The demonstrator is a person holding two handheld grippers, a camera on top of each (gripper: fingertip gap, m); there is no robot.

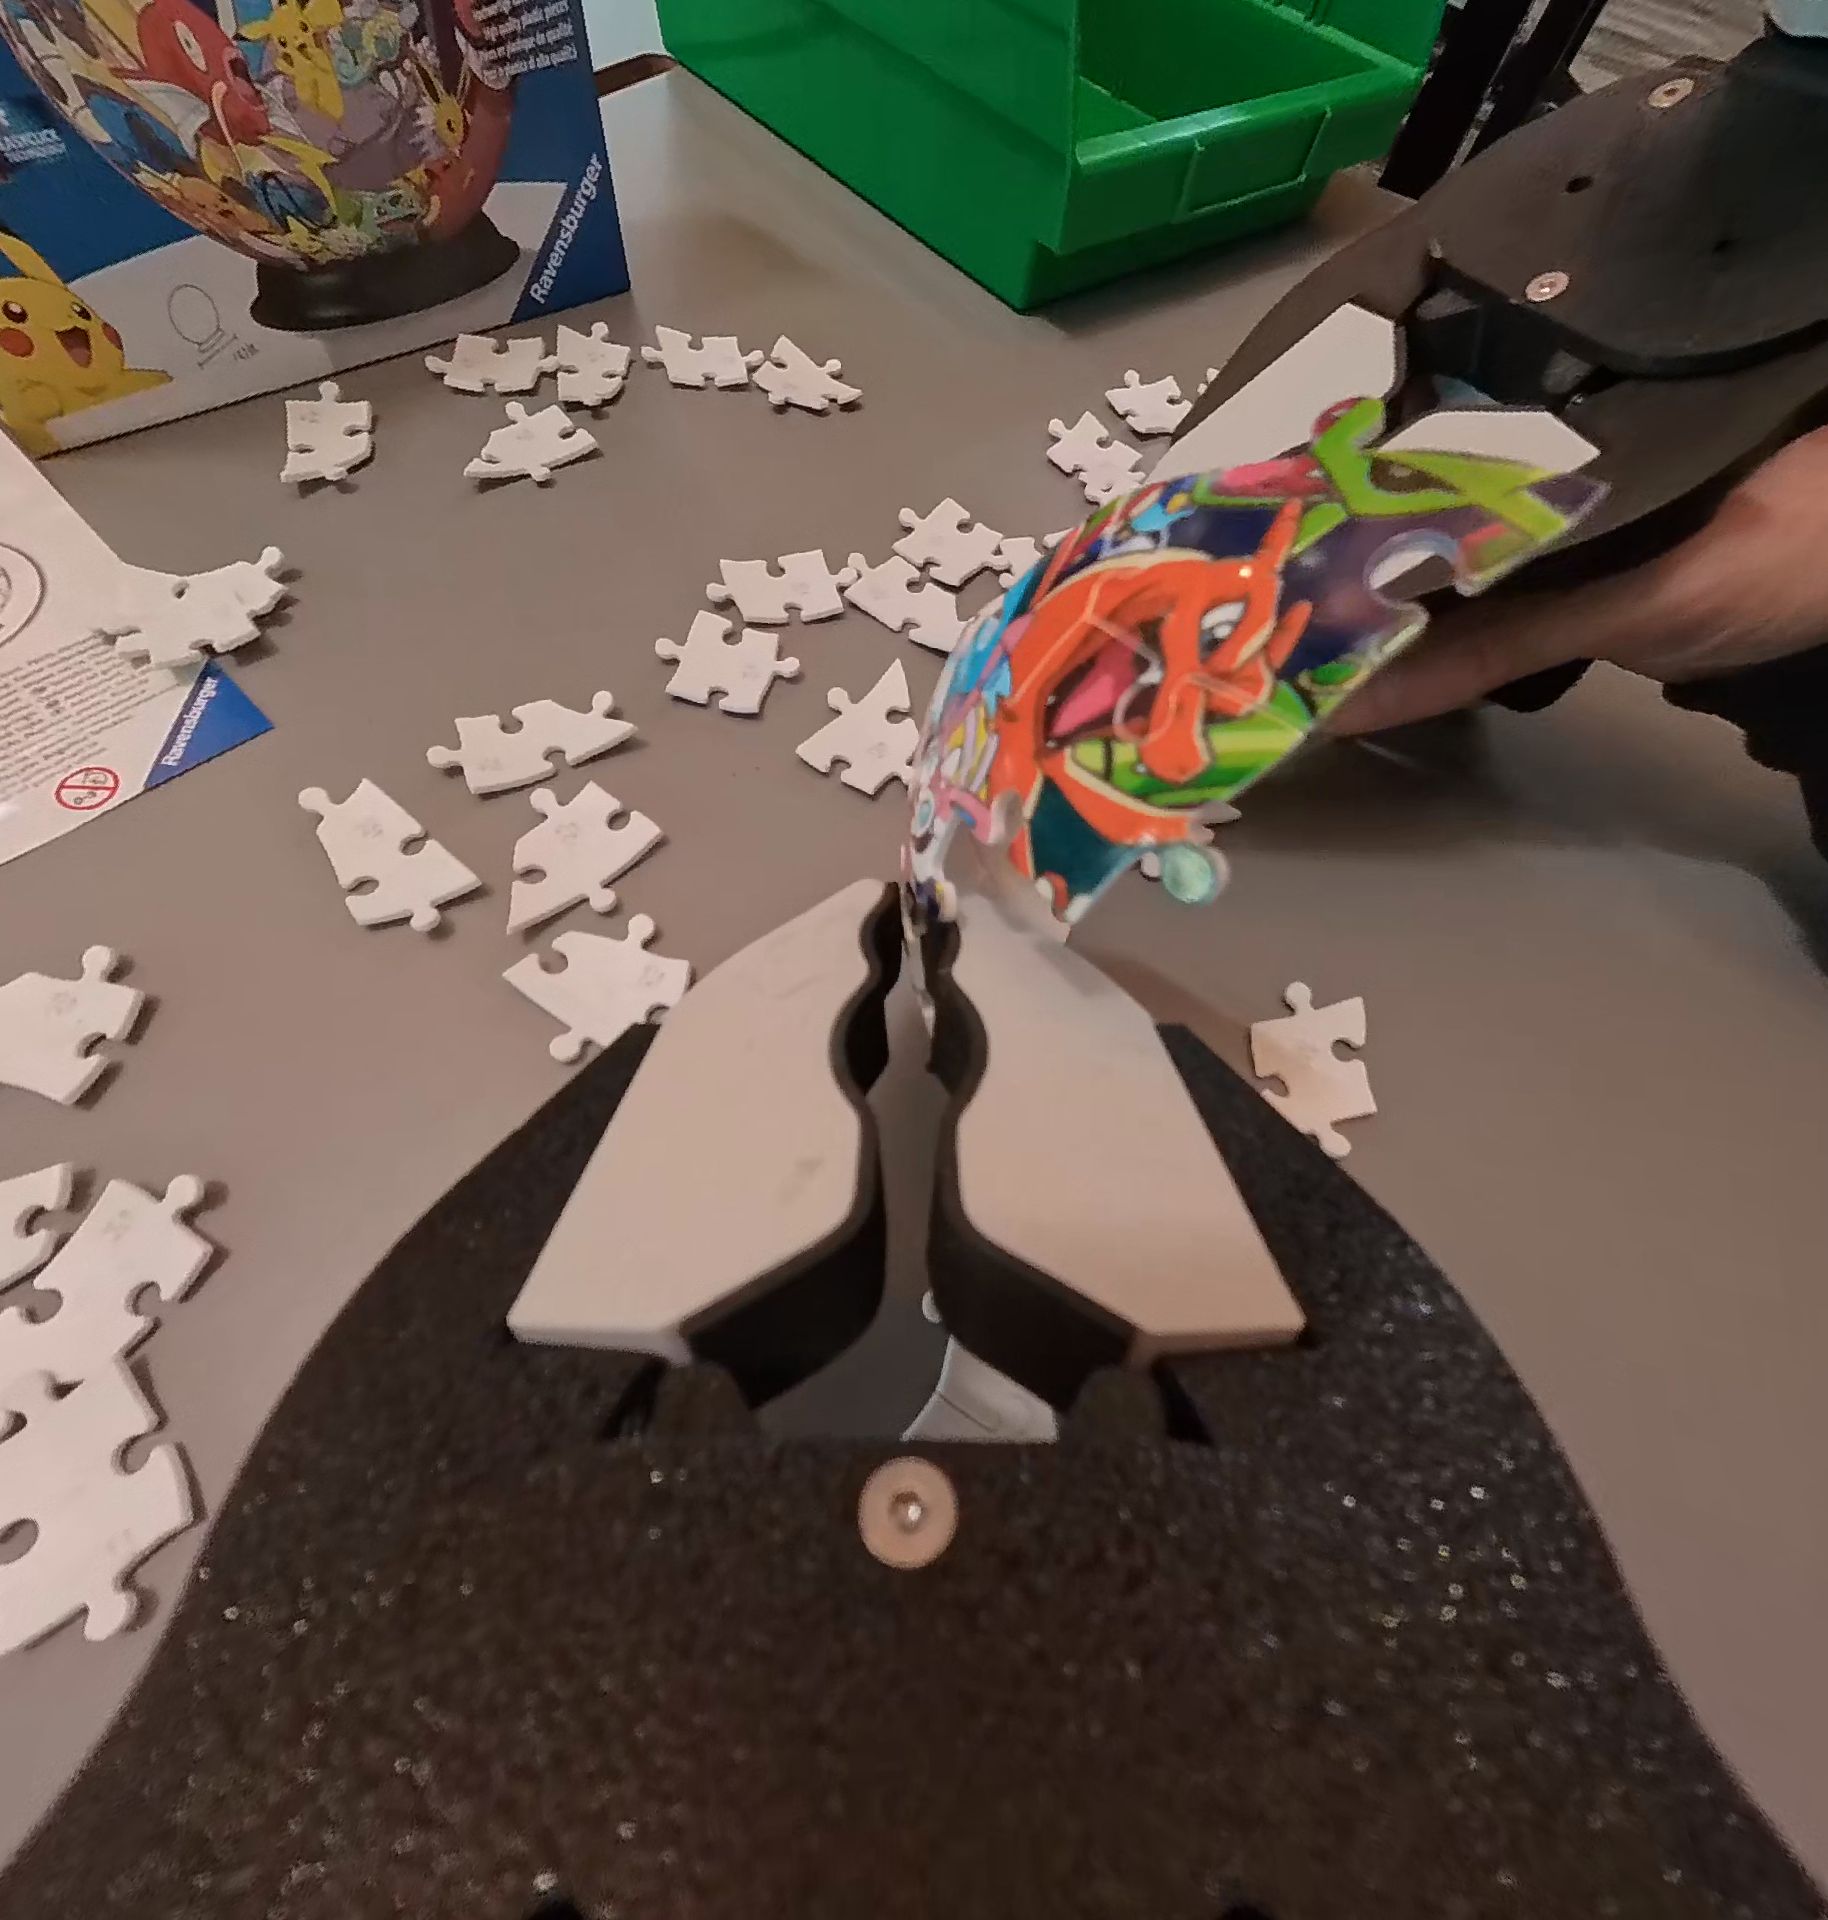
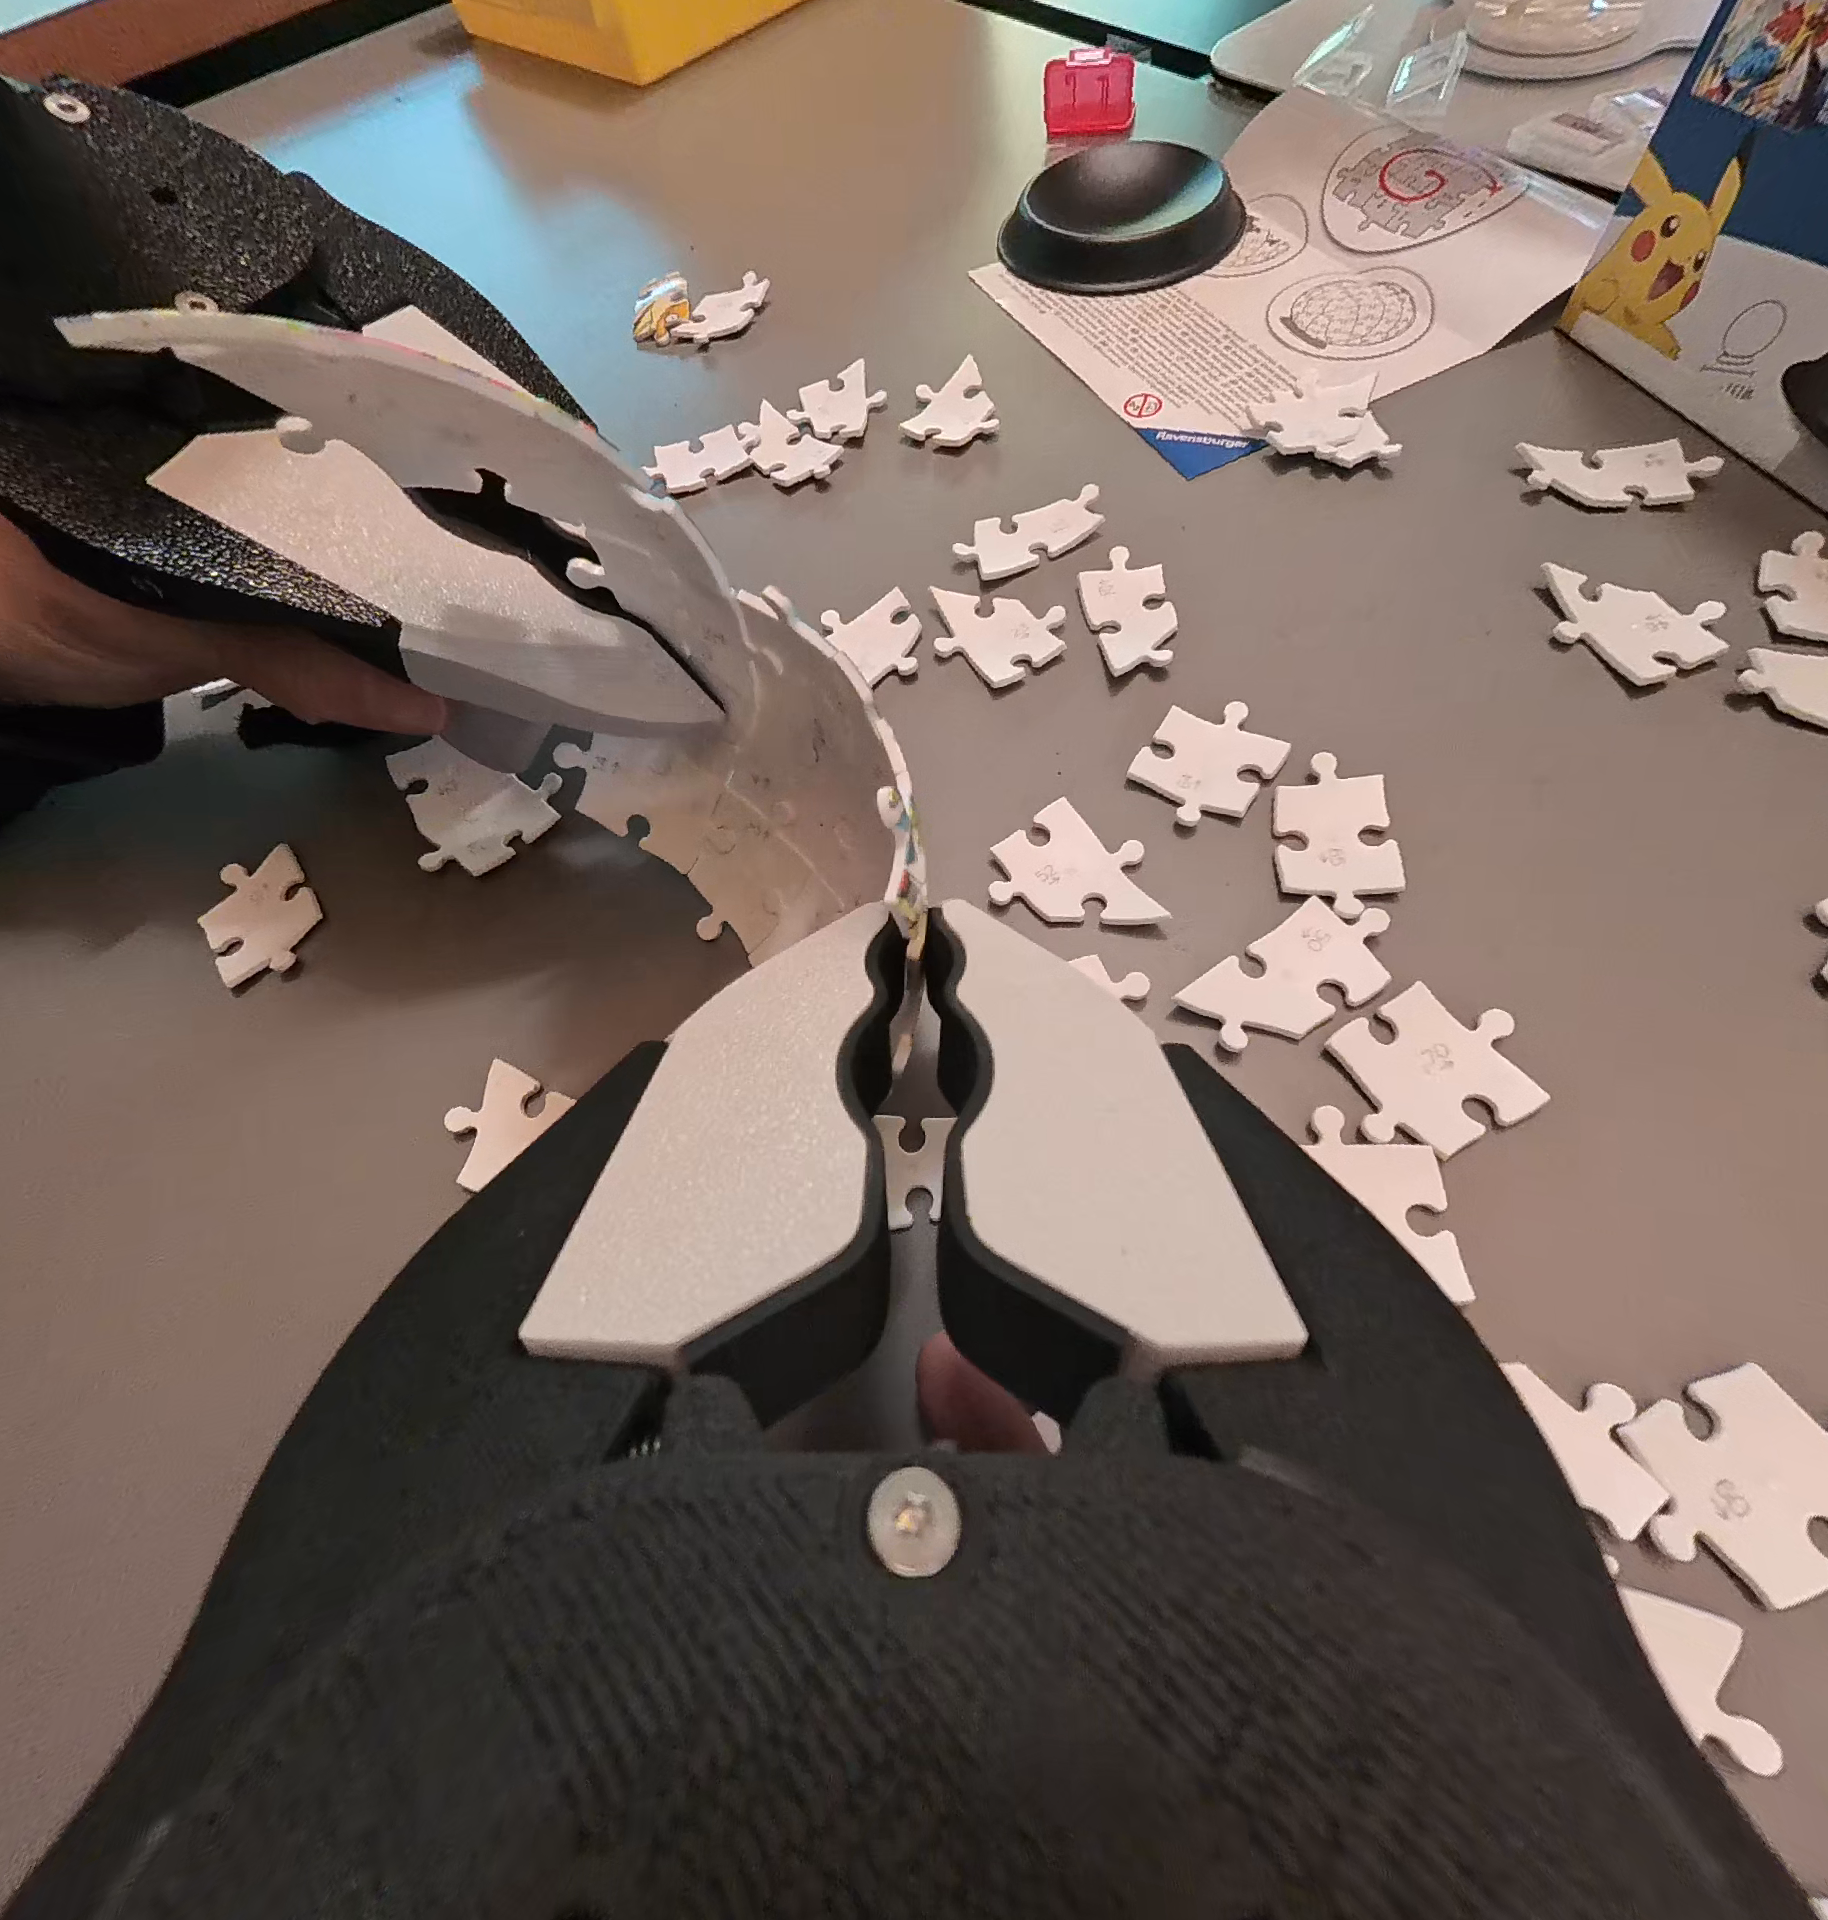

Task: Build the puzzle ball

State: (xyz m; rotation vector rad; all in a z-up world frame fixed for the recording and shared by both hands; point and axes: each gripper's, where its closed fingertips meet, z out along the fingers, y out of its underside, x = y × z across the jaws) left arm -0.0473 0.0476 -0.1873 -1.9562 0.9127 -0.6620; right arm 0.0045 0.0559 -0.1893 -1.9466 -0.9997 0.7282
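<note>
left wrist view: your left gripper (image 1: 925, 935) is clenched on the lower edge of the curved shell (image 1: 1149, 665), which rises just ahead of the tips; the right gripper (image 1: 1409, 416) nips its far end.
loose pieces (image 1: 567, 852): flat on the table (image 1: 1461, 987), left of your tips.
right wrist view: your right gripper (image 2: 920, 930) is clamped on the shell's (image 2: 785, 790) rim, white inside facing you.
handling: light and thin, its joints probably pop apart if twisted.
hold: pinch the rim edges, both ends supported.
</note>
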